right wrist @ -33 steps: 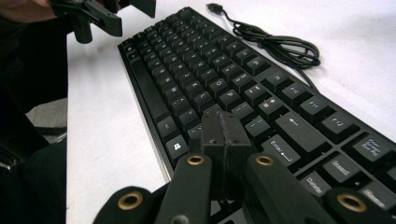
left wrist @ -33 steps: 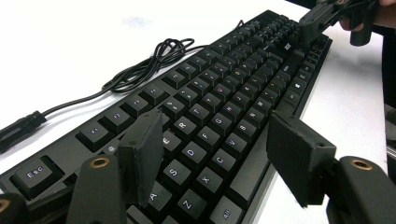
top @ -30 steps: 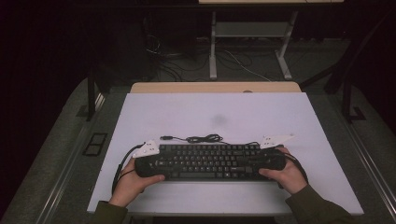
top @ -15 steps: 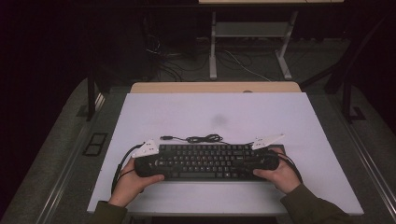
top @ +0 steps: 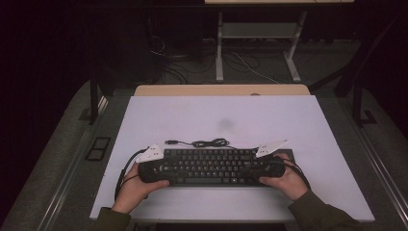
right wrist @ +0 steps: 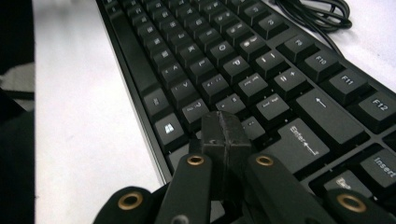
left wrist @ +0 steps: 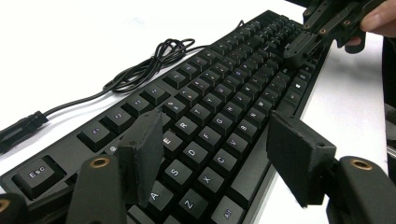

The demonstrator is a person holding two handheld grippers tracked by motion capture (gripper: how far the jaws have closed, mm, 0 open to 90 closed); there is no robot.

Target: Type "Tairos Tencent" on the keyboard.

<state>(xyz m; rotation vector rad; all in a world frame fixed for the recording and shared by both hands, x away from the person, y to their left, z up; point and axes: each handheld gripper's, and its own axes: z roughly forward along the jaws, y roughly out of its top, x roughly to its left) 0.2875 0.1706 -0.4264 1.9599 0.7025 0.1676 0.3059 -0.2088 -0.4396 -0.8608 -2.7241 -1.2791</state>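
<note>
Left hand [top: 133, 190]: at the near-left corner of the table, wrapped round the left gripper.
Left gripper [top: 150, 166]: lies over the left end of the keyboard. White 3-corner plate on top. Black cable loops off its left side.
Left jaws: wide open, nothing held. In the left gripper view [left wrist: 212, 161] one black pad hangs over the E and S keys, the other past the near edge of the keyboard, above the white top. Pads do not press on anything.
Keyboard [top: 211, 166]: black, flat on the table, near the front edge, abt in the middle btwn left & right. Long side runs left to right. Both grippers are at its ends.
Keyboard cord [top: 204, 142]: thin black wire, bunched in small loops just behind the keyboard, plug end pointing left. Lies loose on the table.
Table [top: 226, 115]: white top, bare at the back. Faint grey smudge near the middle.
Right gripper [top: 272, 161]: over the right end of the keyboard, white plate on top too.
Right jaws: closed tight, pad on pad, nothing btwn them. In the right gripper view [right wrist: 226, 140] the tip sits low over the keys near Enter. Can't tell if it touches a key.
Right hand [top: 287, 179]: at the near-right end of the keyboard, holding the right gripper. Dark green sleeve behind it.
</note>
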